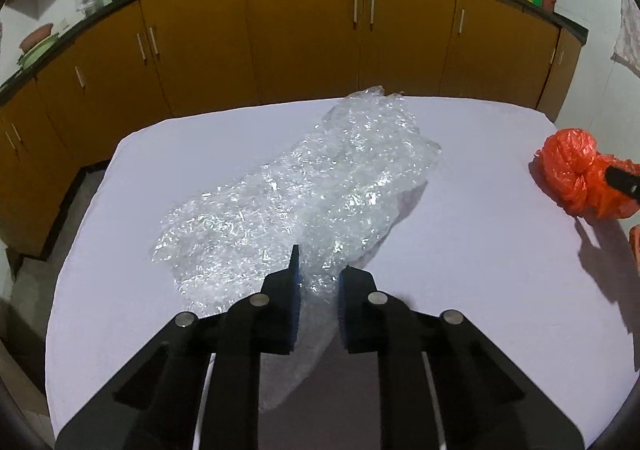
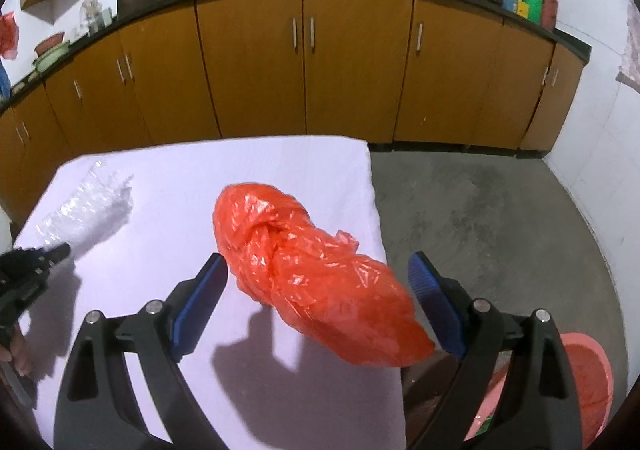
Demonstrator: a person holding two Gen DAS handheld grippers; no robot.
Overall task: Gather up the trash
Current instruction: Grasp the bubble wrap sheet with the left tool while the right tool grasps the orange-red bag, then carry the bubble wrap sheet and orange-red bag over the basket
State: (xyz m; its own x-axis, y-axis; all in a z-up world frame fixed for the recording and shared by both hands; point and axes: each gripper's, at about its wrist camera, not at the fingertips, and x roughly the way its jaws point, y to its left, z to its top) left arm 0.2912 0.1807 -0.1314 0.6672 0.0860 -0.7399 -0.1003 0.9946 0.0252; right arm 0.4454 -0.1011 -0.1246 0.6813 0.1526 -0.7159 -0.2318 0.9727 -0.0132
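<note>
Two grippers: each seen from its own wrist camera above a white-covered counter.
Counter edges: in the right wrist view the counter's right edge drops to bare grey floor; the far edge faces a row of brown cabinets.
Open room: a wide bare strip of white cloth lies between the two pieces of trash.
Left gripper: fingers clenched on the near end of a crumpled sheet of clear plastic wrap, which spreads away across the counter towards its far edge.
Right gripper: fingers released and spread wide, one on each side of a crumpled orange plastic bag; neither pad visibly touches it.
Orange bag position: near the counter's right edge, its near end overhanging.
Below right: a pink bin on the floor beside the counter.
</note>
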